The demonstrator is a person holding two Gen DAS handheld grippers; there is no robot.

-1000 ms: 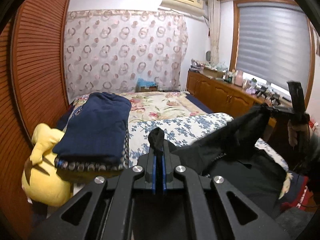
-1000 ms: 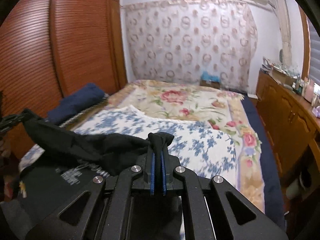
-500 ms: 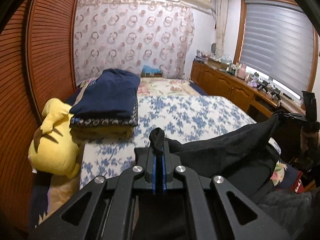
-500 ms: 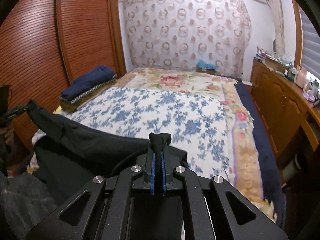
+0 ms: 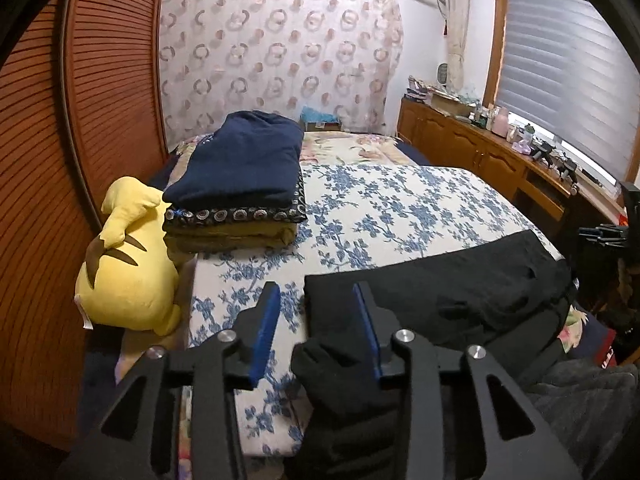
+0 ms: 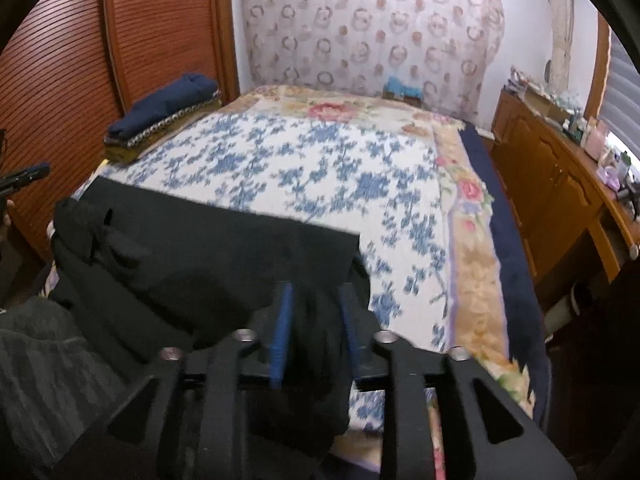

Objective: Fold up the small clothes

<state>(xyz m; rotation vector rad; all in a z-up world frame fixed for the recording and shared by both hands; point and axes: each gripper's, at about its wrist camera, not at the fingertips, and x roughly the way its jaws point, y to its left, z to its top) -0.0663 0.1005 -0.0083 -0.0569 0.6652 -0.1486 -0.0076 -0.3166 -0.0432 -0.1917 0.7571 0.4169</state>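
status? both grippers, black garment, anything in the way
Left gripper open, right gripper open. Black garment spread across near edge of bed, corners between the jaws. Folded stack and yellow plush off left, clear.

Right wrist view blurred throughout; blue floral print on the bedspread (image 6: 320, 168) smeared. Near part of the black garment (image 6: 208, 248) hidden behind the right gripper (image 6: 314, 332); cloth between its 2 fingers not resolvable. Left wrist view: garment's near corner runs behind the left gripper (image 5: 316, 320). Yellow plush toy (image 5: 128, 264) partly covered by the folded stack (image 5: 240, 188). Items on the far right sideboard (image 5: 500, 152) too small to identify.
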